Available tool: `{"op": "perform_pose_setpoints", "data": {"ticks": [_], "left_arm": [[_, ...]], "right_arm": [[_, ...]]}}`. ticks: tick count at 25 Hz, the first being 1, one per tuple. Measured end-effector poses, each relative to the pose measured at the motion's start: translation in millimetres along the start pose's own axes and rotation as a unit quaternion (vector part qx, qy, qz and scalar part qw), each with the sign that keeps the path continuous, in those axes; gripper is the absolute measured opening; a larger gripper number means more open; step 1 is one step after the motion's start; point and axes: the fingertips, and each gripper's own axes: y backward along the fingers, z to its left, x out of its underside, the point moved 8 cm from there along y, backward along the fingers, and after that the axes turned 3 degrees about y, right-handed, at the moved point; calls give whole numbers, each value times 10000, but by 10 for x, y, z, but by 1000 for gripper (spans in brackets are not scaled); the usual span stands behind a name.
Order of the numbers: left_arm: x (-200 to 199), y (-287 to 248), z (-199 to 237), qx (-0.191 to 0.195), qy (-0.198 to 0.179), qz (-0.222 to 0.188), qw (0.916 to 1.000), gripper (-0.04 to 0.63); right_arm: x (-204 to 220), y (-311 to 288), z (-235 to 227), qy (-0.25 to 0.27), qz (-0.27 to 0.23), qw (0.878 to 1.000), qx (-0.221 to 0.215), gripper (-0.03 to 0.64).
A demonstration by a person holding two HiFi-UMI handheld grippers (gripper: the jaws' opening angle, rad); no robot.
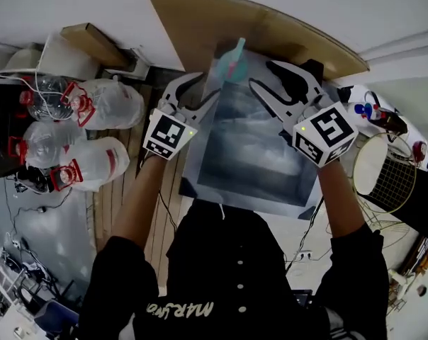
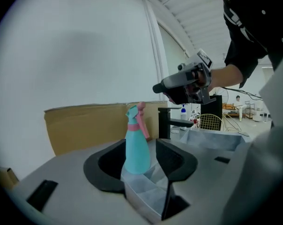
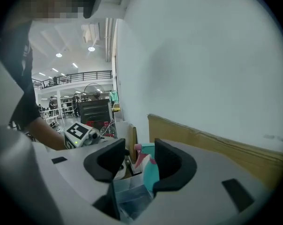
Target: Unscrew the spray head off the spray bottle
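Observation:
A teal spray bottle with a pink spray head stands upright at the far edge of a grey crinkled sheet. My left gripper is just left of it and my right gripper just right of it. Both are open and hold nothing. In the left gripper view the bottle and its pink trigger show in the gap of the left gripper, apart from both jaws. In the right gripper view the bottle is partly hidden behind one jaw of the right gripper.
A brown cardboard board leans on the white wall behind the bottle. Large water jugs with red caps lie on the floor at left. A wire basket and small bottles stand at right. A black upright fixture stands beyond the sheet.

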Motion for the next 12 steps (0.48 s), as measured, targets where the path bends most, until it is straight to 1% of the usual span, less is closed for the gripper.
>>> {"op": "perform_pose_setpoints", "data": {"ticks": [2,4,6,9,12], "left_arm": [[117,-185,72,175,39,153,9997,252],[206,-358,120,280,20,336,9990,302],[274,-500,173,282,-44,478,9984,358],[376,-691,248,388,30,641,9972,379],[439,-880,282,463,-39,833,9954,394]], "right_arm": [[1,-185,-25,82,92,9999,-78,215],[-2,-323,-93,92,225,9997,-57,222],[-1,-415,-151,-98,302,9995,39,242],[69,-548,-135,-560,378,9977,99,289],[178,-683,-113,-737,563,9954,257,323]]}}
